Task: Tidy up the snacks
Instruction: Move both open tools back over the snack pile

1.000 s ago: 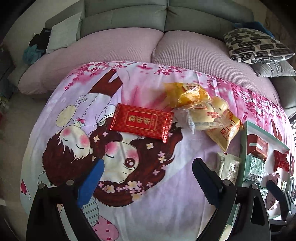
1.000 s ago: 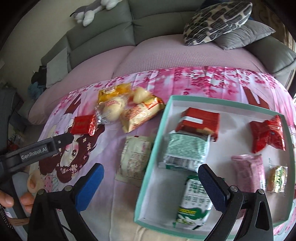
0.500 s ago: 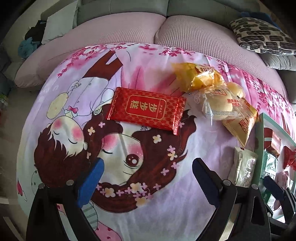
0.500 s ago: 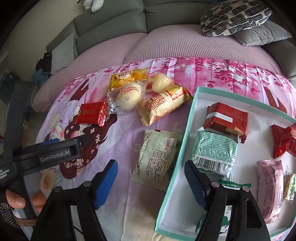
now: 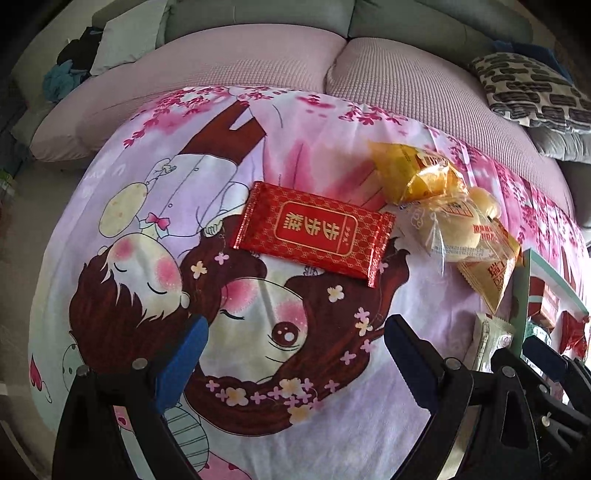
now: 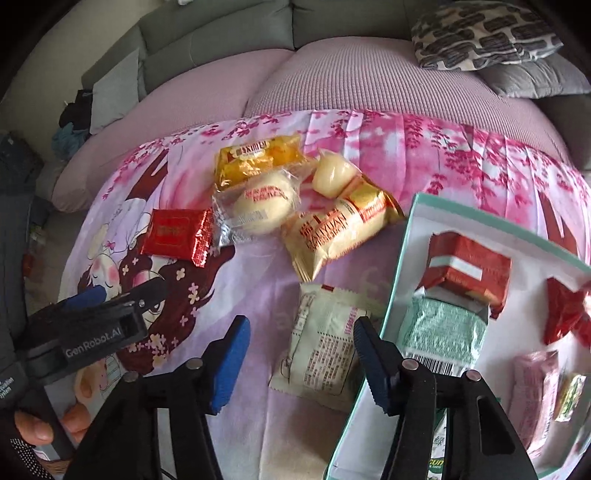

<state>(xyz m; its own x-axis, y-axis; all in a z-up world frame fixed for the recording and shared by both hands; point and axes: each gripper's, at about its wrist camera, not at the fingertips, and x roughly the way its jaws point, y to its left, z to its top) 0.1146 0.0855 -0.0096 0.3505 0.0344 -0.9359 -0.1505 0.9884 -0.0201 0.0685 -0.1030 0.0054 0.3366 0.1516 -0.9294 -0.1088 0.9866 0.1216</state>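
A flat red snack packet [image 5: 312, 233] lies on the cartoon-print cloth, ahead of my open, empty left gripper [image 5: 295, 347]; it also shows in the right wrist view [image 6: 177, 236]. My right gripper [image 6: 299, 354] is open and empty, just above a pale green-white packet [image 6: 325, 350] beside the teal box [image 6: 397, 273]. Loose yellow packets and buns [image 6: 295, 199] lie behind it. The box holds red [image 6: 467, 273], green [image 6: 443, 332] and pink [image 6: 535, 391] packets.
A pink-covered sofa with a patterned cushion [image 6: 480, 33] stands behind the cloth. The left gripper's body [image 6: 85, 332] and the person's fingers sit at the lower left of the right wrist view. The right gripper's fingertips [image 5: 546, 354] show at the right edge of the left wrist view.
Both grippers moved forward and down. The left came closer to the red packet. The right shifted left from over the box to over the pale packet, its jaws somewhat narrower.
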